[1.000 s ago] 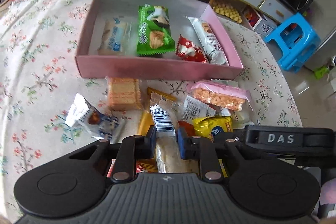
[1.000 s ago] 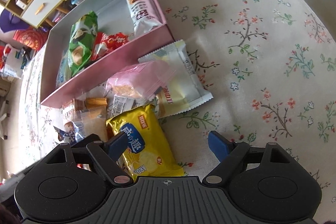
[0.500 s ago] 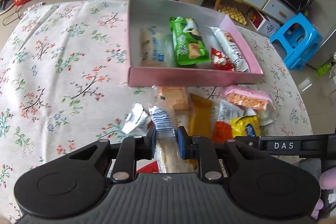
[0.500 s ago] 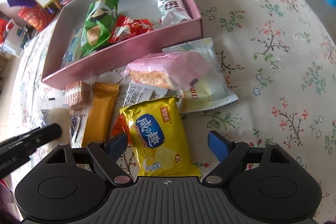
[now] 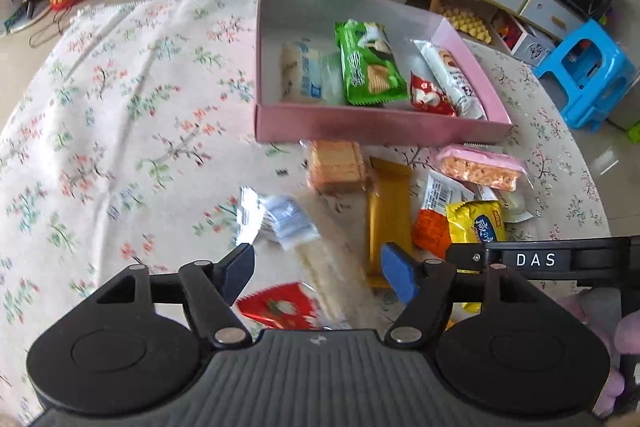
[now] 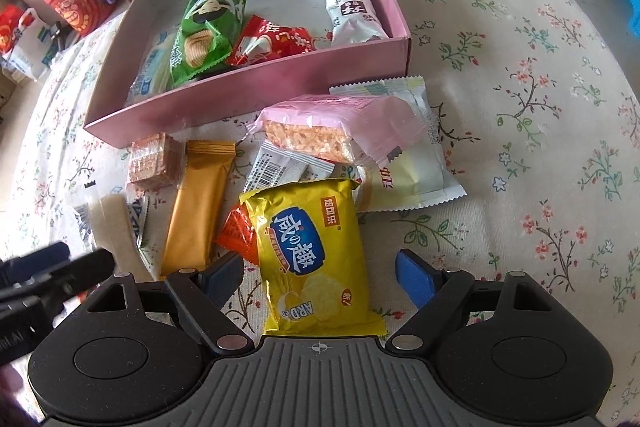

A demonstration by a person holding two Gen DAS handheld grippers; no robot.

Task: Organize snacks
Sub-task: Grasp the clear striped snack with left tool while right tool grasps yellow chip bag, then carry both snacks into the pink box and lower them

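The pink cardboard box (image 5: 372, 125) holds four snack packets. The left gripper (image 5: 318, 269) is opening around a blurred pale wafer packet (image 5: 320, 263); the right gripper (image 6: 320, 277) straddles a yellow chip bag (image 6: 312, 251), spread.

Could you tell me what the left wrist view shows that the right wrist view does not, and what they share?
Only the left wrist view shows the red packet under the left tool, whose jaws are opening with a clear-wrapped bar lying between them.

Only the right wrist view shows the whole yellow chip bag between the pads of the open right tool.

Both show the pink box holding four snacks, and the gold bar.
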